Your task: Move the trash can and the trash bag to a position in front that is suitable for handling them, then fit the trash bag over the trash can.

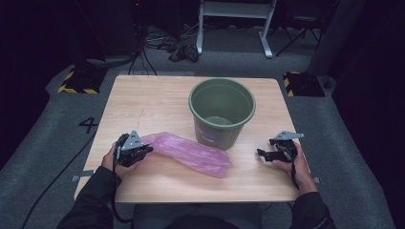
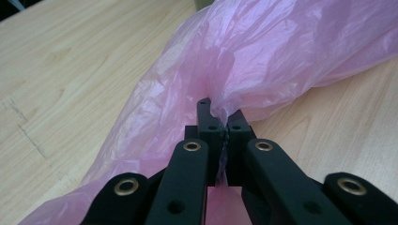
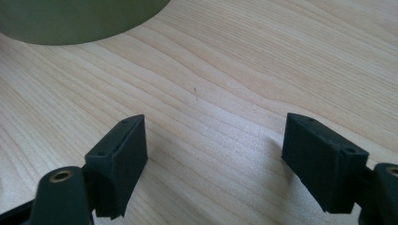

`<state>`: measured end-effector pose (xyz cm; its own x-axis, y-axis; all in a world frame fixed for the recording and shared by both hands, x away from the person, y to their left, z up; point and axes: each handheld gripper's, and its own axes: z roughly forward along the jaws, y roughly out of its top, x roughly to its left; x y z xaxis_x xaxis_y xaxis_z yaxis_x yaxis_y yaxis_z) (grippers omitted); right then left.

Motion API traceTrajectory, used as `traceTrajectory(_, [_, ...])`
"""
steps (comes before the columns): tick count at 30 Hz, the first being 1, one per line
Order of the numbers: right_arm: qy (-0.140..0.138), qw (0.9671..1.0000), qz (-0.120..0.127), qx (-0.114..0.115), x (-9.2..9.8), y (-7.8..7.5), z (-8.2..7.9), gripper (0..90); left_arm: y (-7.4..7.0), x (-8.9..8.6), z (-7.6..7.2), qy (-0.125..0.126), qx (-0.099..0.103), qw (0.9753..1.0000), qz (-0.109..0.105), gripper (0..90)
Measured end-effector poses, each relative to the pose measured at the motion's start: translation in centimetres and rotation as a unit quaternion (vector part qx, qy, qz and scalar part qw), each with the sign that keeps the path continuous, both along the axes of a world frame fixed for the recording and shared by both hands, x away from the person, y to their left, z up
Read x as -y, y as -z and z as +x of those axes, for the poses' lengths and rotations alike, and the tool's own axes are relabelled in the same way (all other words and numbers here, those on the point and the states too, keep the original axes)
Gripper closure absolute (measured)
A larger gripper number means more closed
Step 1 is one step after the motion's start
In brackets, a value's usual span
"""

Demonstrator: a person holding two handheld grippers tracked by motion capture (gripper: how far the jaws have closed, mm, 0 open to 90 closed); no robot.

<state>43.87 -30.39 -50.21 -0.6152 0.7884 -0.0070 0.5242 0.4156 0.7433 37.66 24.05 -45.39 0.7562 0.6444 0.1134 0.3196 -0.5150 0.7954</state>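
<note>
High view: light wooden table [image 1: 143, 102] w/ a crumpled, translucent pink plastic bag [image 1: 191, 153] lying stretched across its near-centre, running from the person's left side toward the middle, its far end just in front of a round olive-green plastic bucket [image 1: 222, 112] that stands upright, open mouth up. Left gripper [image 1: 147, 150] sits at the bag's left end, held in the left hand [image 1: 117, 164]; left gripper view shows the 2 black jaws clenched tight on a gathered fold of the pink film [image 2: 263, 61], plastic puckered right at the tips, rest of the bag billowing up and away over the wood. Right gripper [image 1: 260, 152] is held in the right hand [image 1: 293, 164] on the table's right side, well apart from the bag and to the right of the bucket; right gripper view shows its jaws spread wide, nothing between them, bare wood grain [image 3: 225, 93] below and the bucket's green wall [image 3: 80, 18] at top left. Dark grey carpet [image 1: 43, 143] around the table.
</note>
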Motion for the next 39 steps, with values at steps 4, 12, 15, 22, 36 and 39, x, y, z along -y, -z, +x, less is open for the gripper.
traceTrajectory(4, [-0.001, 1.0, 0.0, 0.0, -0.1, 0.0, 0.0, 22.1, -0.5, 0.0, -0.3, 0.002, 0.006, 0.9999, -0.008, 89.0])
traceTrajectory(12, [-0.002, 1.0, 0.0, 0.0, -0.1, 0.0, 0.1, 22.1, -1.5, -0.7, -0.4, -0.005, 0.026, 0.9992, -0.029, 89.1])
traceTrajectory(15, [-0.002, 1.0, 0.0, 0.0, -0.1, 0.0, 0.1, 22.0, -2.1, -1.2, -0.7, -0.008, 0.038, 0.9983, -0.042, 89.1])
traceTrajectory(22, [-0.005, 1.0, -0.002, 0.002, 0.0, 0.0, -0.1, 22.1, -3.6, -1.8, -1.2, -0.002, 0.065, 0.9952, -0.073, 89.1])
traceTrajectory(36, [-0.004, 1.0, -0.001, 0.001, 0.0, 0.0, -0.3, 22.1, -6.5, -2.7, -3.0, -0.018, 0.11, 0.9893, -0.094, 89.1])
traceTrajectory(39, [-0.004, 1.0, -0.001, 0.001, 0.0, 0.0, -0.3, 22.1, -6.8, -3.0, -3.2, -0.024, 0.115, 0.9879, -0.101, 89.1])
